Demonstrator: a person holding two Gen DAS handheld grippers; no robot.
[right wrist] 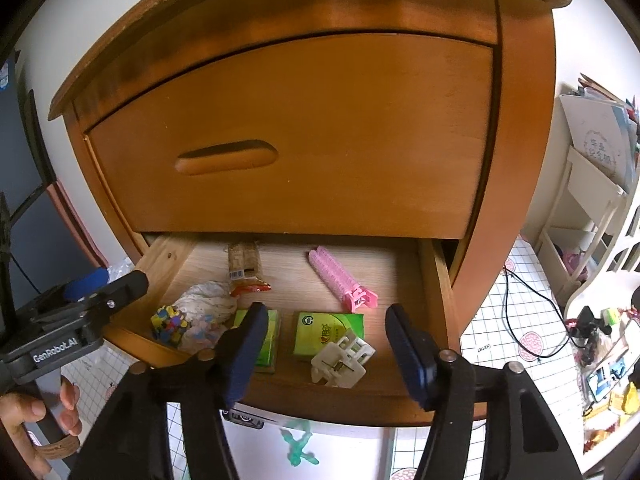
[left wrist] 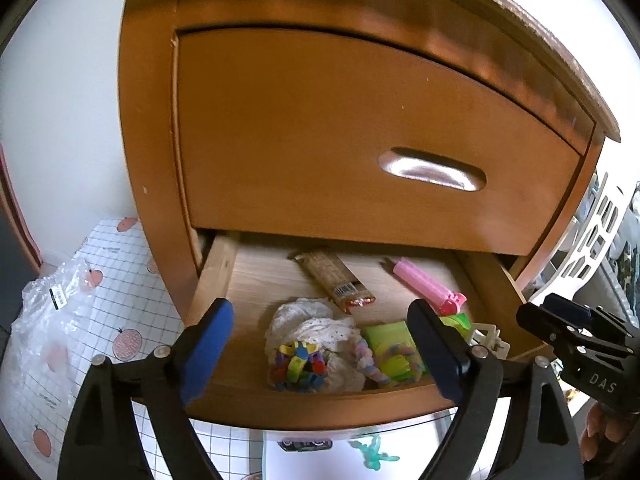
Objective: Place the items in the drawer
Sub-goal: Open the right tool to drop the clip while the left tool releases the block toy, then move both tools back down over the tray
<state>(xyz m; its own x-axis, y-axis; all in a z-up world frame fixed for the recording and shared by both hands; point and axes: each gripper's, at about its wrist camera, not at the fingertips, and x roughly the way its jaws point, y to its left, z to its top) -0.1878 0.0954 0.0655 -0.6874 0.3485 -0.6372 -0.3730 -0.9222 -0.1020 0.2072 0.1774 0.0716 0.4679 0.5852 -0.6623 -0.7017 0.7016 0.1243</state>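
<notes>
- Both sets of fingers hang spread and empty: my left gripper (left wrist: 320, 354) and right gripper (right wrist: 326, 354) sit just before the drawer (right wrist: 430, 280).
- Items already lie in it; I judge placing done, next a push shut.
- Inside, the pink clip (right wrist: 342, 280) runs back-left to front-right, clasp forward.

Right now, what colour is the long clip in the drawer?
Pink; the clip shows best in the right wrist view.
</notes>
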